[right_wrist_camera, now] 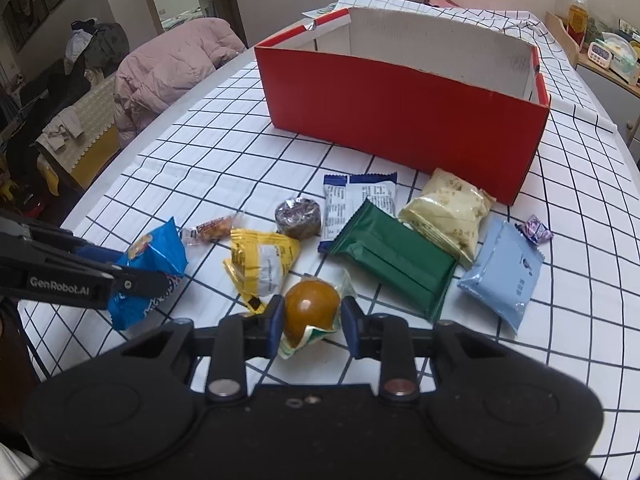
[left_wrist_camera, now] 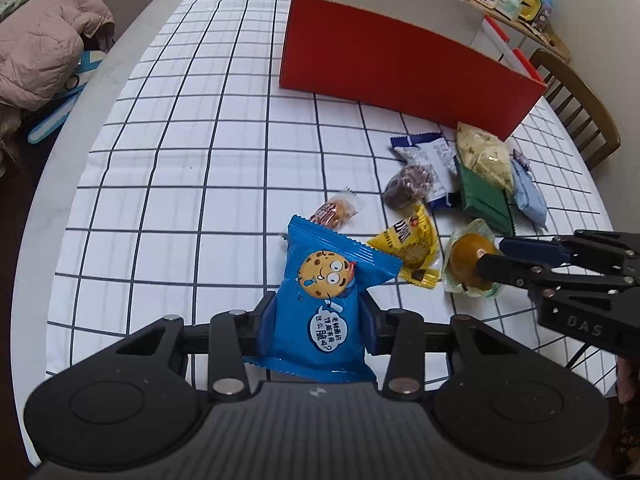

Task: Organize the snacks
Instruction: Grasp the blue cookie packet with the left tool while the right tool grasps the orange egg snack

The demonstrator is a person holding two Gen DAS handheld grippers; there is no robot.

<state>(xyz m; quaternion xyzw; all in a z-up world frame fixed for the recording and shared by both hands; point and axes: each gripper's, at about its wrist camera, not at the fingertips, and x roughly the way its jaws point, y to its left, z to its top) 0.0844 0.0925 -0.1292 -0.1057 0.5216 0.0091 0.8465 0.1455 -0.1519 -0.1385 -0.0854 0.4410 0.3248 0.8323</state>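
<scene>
The glossy blue cookie packet (left_wrist_camera: 326, 300) is gripped in the left gripper (left_wrist_camera: 320, 320), the clear-wrapped round brown pastry (right_wrist_camera: 311, 312) in the right gripper (right_wrist_camera: 312, 318), both short of the red cardboard box (right_wrist_camera: 400, 120); slippery wrappers may be dropped.

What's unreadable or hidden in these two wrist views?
- Red box floor: both views, hidden behind its near wall, so contents unknown.
- Blue cookie packet lower end: left wrist view, behind the left gripper body.
- Yellow packet print: both views, crumpled, unreadable.
- Small purple candy: right wrist view, too small to identify.
</scene>
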